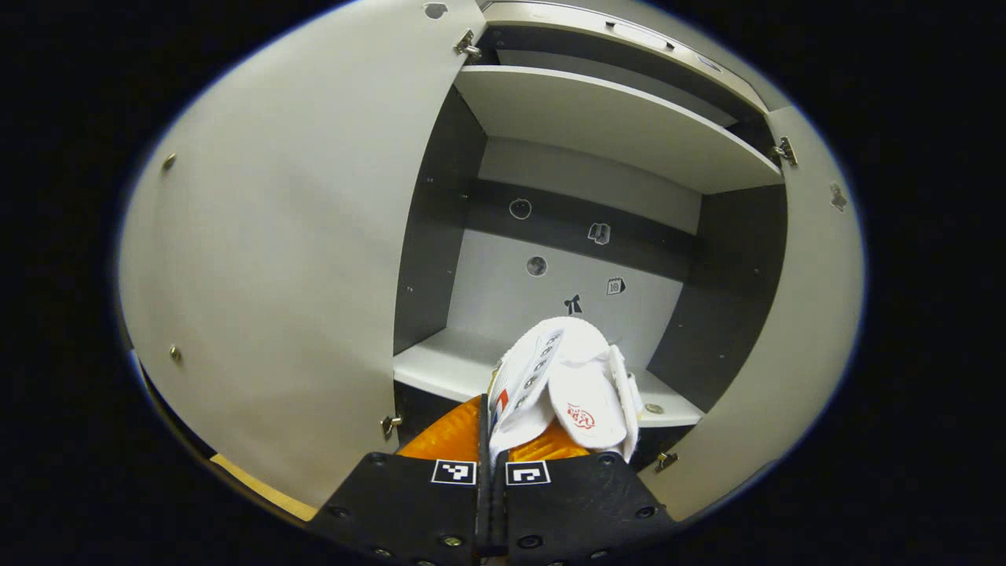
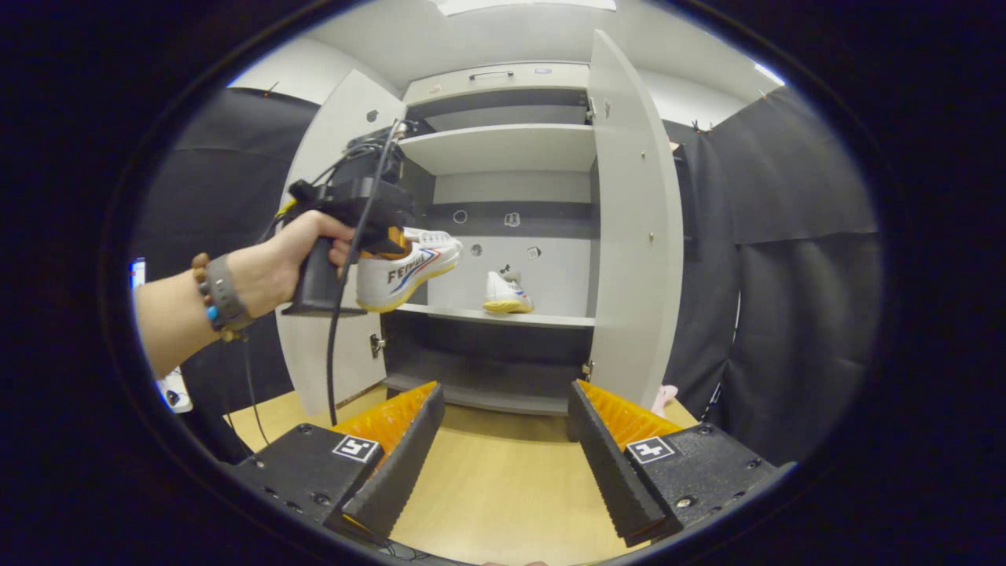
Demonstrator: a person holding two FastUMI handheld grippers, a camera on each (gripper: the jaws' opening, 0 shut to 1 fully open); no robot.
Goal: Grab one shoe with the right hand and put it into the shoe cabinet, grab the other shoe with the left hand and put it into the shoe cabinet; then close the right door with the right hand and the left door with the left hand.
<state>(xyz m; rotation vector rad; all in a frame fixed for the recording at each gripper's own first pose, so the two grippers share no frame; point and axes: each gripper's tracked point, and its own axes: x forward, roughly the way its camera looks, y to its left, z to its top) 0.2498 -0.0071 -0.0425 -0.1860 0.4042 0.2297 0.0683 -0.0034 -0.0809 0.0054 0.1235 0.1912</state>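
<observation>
- Left gripper view: the left gripper [image 1: 491, 464] is squeezed almost all the way together. It pinches the thin side wall of a white shoe [image 1: 570, 381] between its two fingers.
- The shoe sticks out just in front of the gripper, toe pointing away, so you look down into it.
- Straight ahead of the gripper is the shoe cabinet [image 1: 566, 126] with both doors open. The middle shelf [image 1: 440, 365] is just past the shoe and a little below it.
- The shoe looks light and its cloth side looks soft and bendy. I think it can sag or twist, so the rim by the opening is a good spot to hold.
- Right gripper view: the right gripper [image 2: 503, 436] is spread wide and holds nothing. Under it is the wooden worktop [image 2: 495, 487].
- Far ahead and up to the left of this gripper, a hand [image 2: 287, 263] holds the left gripper [image 2: 397, 240] with the white shoe [image 2: 409, 271], close to the shelf [image 2: 503, 317].
- The other shoe [image 2: 505, 293] sits on that shelf, right of the held one. The sole looks stiffer than the cloth top.
- The right door [image 2: 633, 228] stands open, ahead and a bit right of this gripper. The left door [image 2: 330, 236] is open too.
</observation>
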